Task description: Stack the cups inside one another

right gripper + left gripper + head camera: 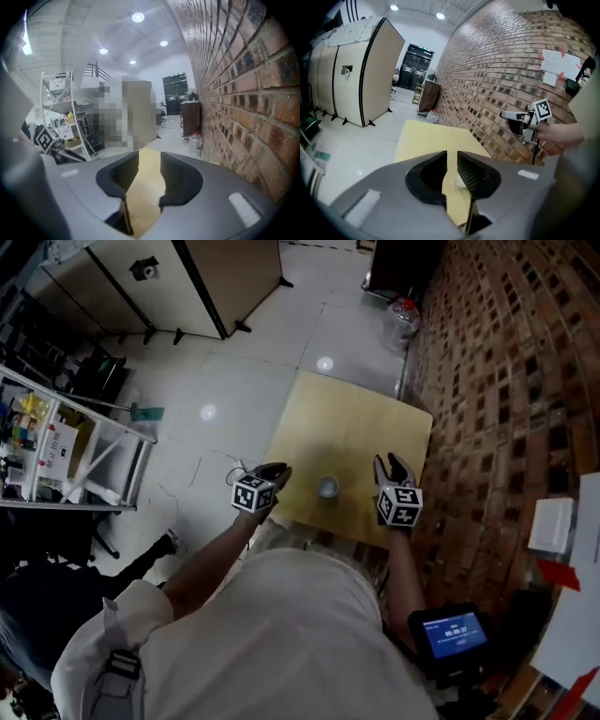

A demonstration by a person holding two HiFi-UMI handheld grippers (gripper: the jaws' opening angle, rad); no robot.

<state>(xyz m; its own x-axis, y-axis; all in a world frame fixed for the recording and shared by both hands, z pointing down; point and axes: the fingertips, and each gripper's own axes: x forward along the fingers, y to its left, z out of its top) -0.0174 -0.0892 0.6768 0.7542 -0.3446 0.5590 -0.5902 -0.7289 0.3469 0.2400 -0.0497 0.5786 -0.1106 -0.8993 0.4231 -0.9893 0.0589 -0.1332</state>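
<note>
Cup [327,487] on table [347,418] btwn left tool [277,471] & right tool [388,464]; jaws apart.

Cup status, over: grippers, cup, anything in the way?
Left gripper open, empty. Right gripper open, empty. Cup upright on table between them; single or stacked, can't tell. Nothing blocking.

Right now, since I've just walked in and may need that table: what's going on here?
A person stands over a small yellow table by the brick wall, with a gripper in each hand. A cup stands on the table between them; whether it is one cup or a stack can't be told. The left gripper and right gripper flank it, both open and holding nothing.
</note>
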